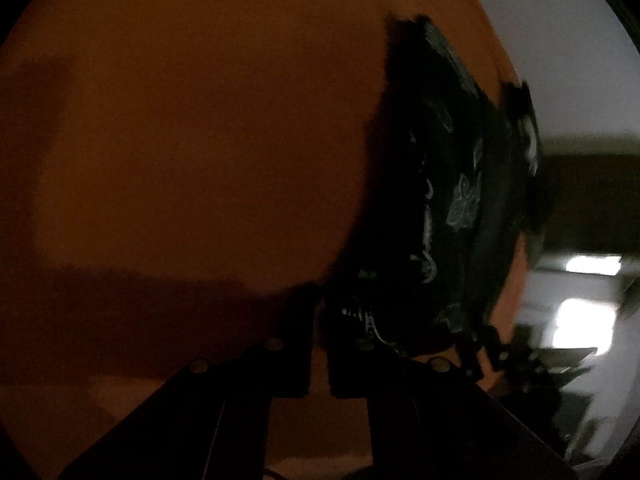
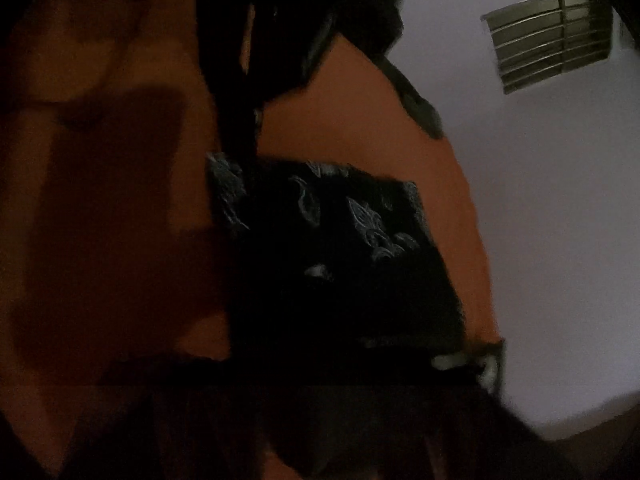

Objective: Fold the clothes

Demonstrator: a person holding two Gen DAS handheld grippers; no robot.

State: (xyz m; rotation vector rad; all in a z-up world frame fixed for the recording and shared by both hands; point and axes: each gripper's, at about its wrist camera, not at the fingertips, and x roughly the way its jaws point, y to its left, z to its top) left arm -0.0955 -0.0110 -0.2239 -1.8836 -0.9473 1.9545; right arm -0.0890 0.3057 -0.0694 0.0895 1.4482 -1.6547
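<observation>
Black patterned cloth (image 1: pixel 448 184) lies ahead-right of the closed left gripper (image 1: pixel 319 304); whether it pinches fabric is unclear. Right gripper, unseen, reads closed; a weak pinch could slip.

- A dim room in a home, by the look of it, lit poorly enough that most detail is lost.
- A broad orange cloth-covered surface (image 1: pixel 180 140) fills most of both views, soft like a bed or a covered table; which one cannot be told.
- A black garment with a pale floral print (image 2: pixel 340 232) lies spread on it.
- A plain pale wall (image 2: pixel 560 220) rises behind, with a small barred vent window (image 2: pixel 550 42) set high in it.
</observation>
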